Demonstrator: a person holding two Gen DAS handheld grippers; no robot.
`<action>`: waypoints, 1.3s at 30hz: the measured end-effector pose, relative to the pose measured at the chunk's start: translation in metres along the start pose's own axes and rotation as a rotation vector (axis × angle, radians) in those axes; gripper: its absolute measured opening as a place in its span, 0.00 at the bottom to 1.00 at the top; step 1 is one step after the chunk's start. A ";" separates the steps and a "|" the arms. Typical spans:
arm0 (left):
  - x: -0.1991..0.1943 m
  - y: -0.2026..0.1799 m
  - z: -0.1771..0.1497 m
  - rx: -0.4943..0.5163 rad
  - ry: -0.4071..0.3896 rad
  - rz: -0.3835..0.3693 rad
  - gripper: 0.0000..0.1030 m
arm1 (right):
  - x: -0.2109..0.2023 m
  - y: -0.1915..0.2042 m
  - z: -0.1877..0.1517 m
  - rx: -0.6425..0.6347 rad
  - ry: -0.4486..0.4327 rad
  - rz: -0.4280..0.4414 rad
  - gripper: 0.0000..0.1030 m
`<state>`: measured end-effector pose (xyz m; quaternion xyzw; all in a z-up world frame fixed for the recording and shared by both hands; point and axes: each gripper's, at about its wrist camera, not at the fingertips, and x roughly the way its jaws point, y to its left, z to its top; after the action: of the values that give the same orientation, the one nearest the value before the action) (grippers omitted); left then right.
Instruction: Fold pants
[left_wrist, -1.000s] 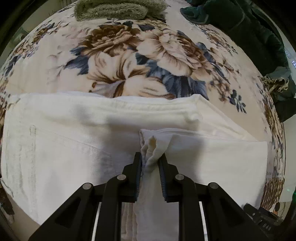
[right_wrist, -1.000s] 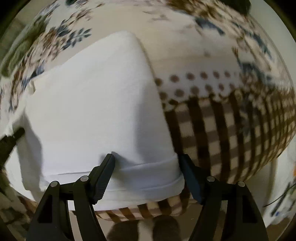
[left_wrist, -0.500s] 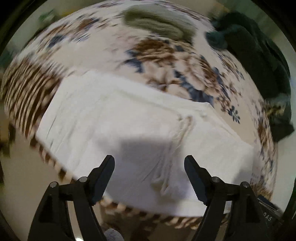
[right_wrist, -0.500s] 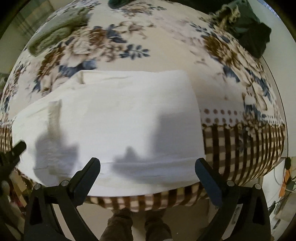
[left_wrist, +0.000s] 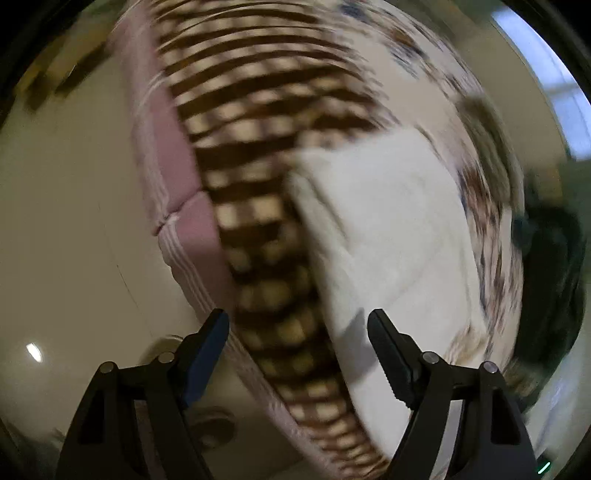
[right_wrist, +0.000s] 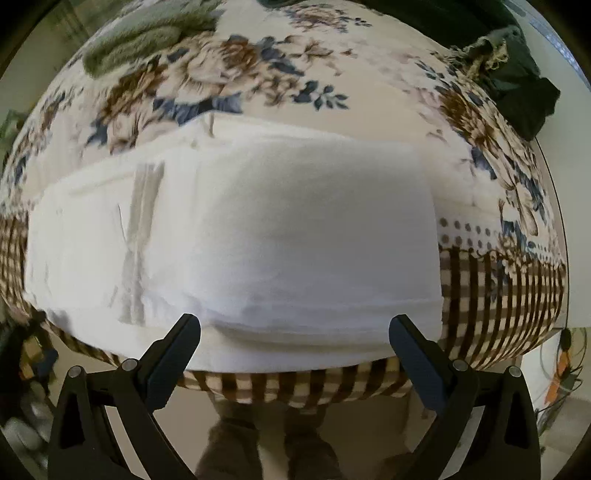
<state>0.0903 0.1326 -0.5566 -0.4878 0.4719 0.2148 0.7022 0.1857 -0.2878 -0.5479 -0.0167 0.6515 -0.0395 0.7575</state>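
Note:
The white pants (right_wrist: 258, 236) lie folded into a flat rectangle at the near edge of the bed, with the drawstring (right_wrist: 138, 229) lying across the left part. My right gripper (right_wrist: 294, 341) is open and empty, held back off the bed edge in front of the pants. My left gripper (left_wrist: 298, 338) is open and empty, swung out past the bed's left corner. The left wrist view is blurred and shows the pants (left_wrist: 388, 229) tilted at the right.
The bed has a floral blanket (right_wrist: 280, 74) with a brown checked border (right_wrist: 509, 295). A green towel (right_wrist: 147, 29) lies far left, dark clothes (right_wrist: 517, 81) far right. The pink mattress side (left_wrist: 177, 177) and pale floor (left_wrist: 66, 229) show at left.
My left gripper let go of the bunched white cloth, opened and swung away to the left off the bed. My right gripper pulled back from the pants and stayed open.

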 end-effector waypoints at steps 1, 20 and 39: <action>0.000 0.001 0.003 -0.003 -0.013 -0.020 0.71 | 0.004 0.000 -0.002 -0.005 0.006 -0.005 1.00; 0.023 -0.046 0.060 0.266 -0.127 -0.055 0.10 | 0.034 0.001 -0.018 0.059 0.121 0.003 1.00; 0.035 -0.040 0.059 0.340 -0.132 0.006 0.30 | 0.047 0.006 -0.024 0.088 0.136 0.043 1.00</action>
<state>0.1635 0.1617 -0.5628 -0.3456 0.4557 0.1659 0.8034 0.1687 -0.2854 -0.5980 0.0334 0.6994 -0.0527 0.7120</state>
